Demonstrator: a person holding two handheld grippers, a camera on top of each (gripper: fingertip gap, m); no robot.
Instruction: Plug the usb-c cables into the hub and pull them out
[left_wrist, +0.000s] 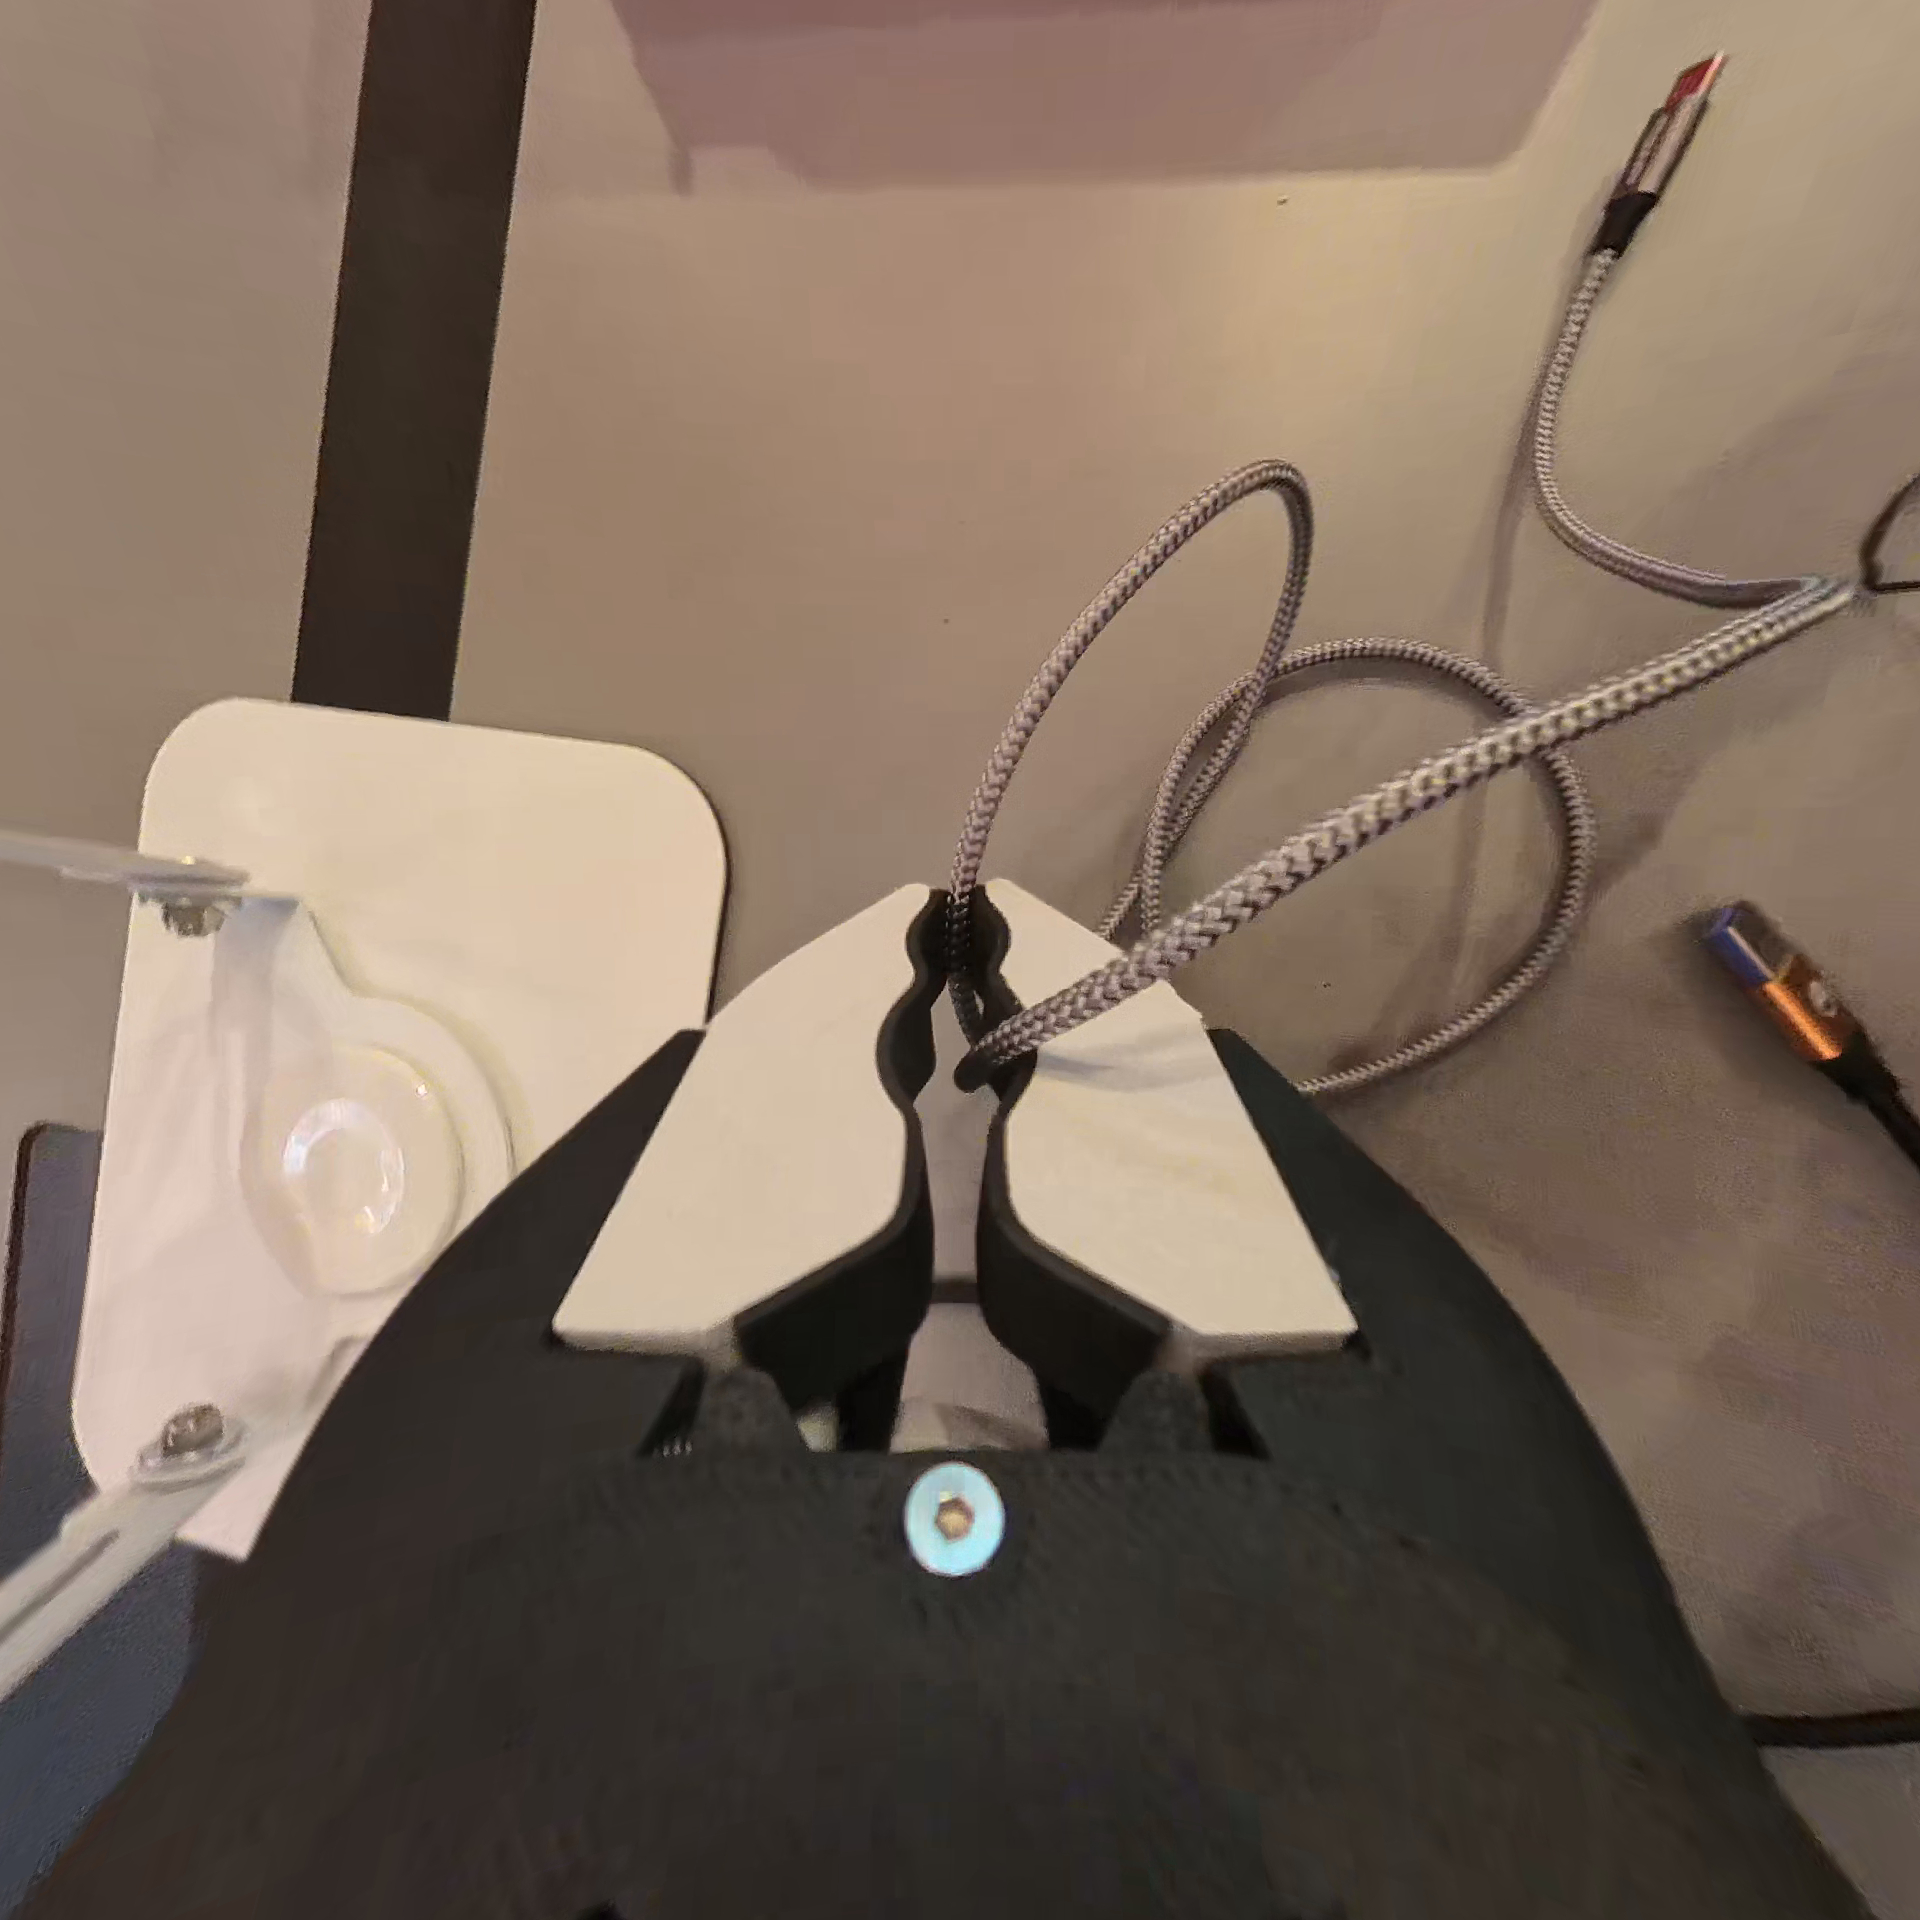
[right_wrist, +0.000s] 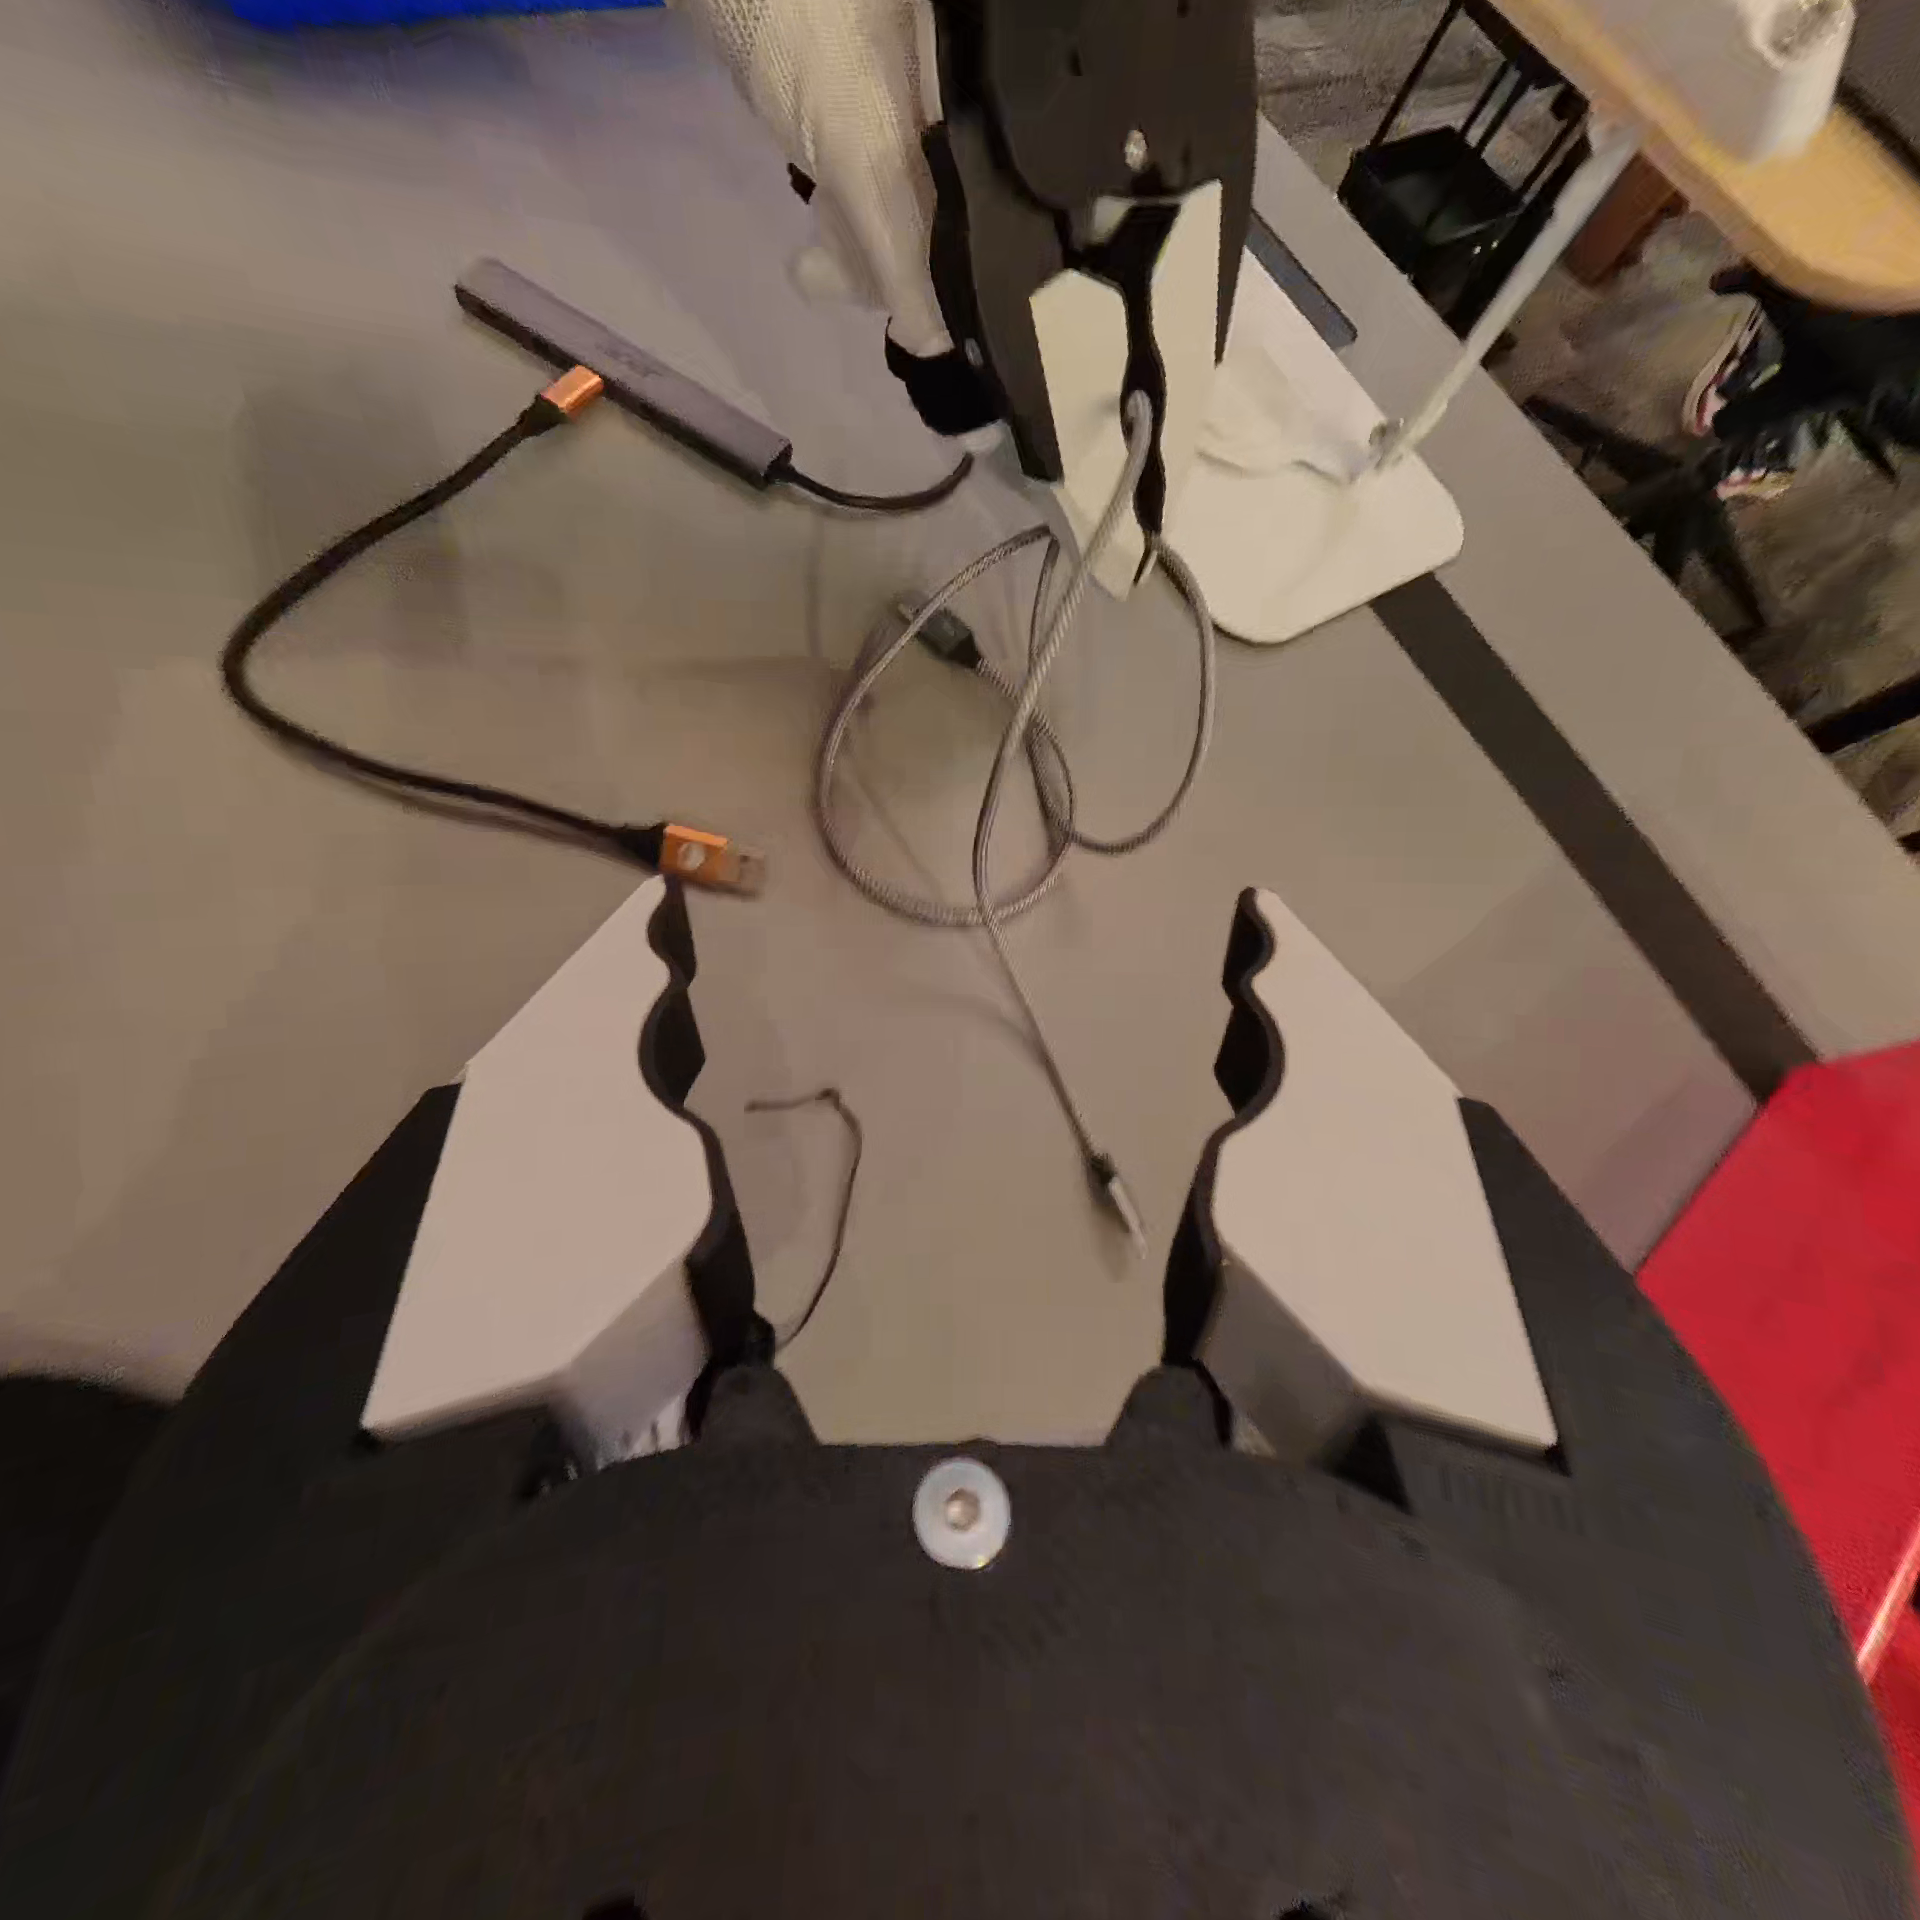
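My left gripper (left_wrist: 958, 902) is shut on a grey braided cable (left_wrist: 1143, 644) and holds a bend of it above the table. The cable loops away to the right and one plug (left_wrist: 1662, 156) lies far off. In the right wrist view the left gripper (right_wrist: 1127, 520) hangs over the cable's loops (right_wrist: 1039, 748), and a thin plug (right_wrist: 1117, 1195) lies on the table. The grey hub (right_wrist: 623, 364) lies at the back left with an orange plug (right_wrist: 569, 393) of a black cable in it. That cable's other orange plug (right_wrist: 707, 857) lies free. My right gripper (right_wrist: 956, 914) is open and empty above the table.
A white stand base (right_wrist: 1330, 540) sits behind the left gripper; it also shows in the left wrist view (left_wrist: 436, 831). A dark strip (right_wrist: 1558, 748) crosses the grey table. A red object (right_wrist: 1818, 1299) lies at the right, and a thin dark thread (right_wrist: 831, 1195) lies between my right fingers. One gripper's finger ends stand about 15 cm off the other's. My right tips are about 25 cm from the grey hub (right_wrist: 623, 364), my left tips only 20 cm.
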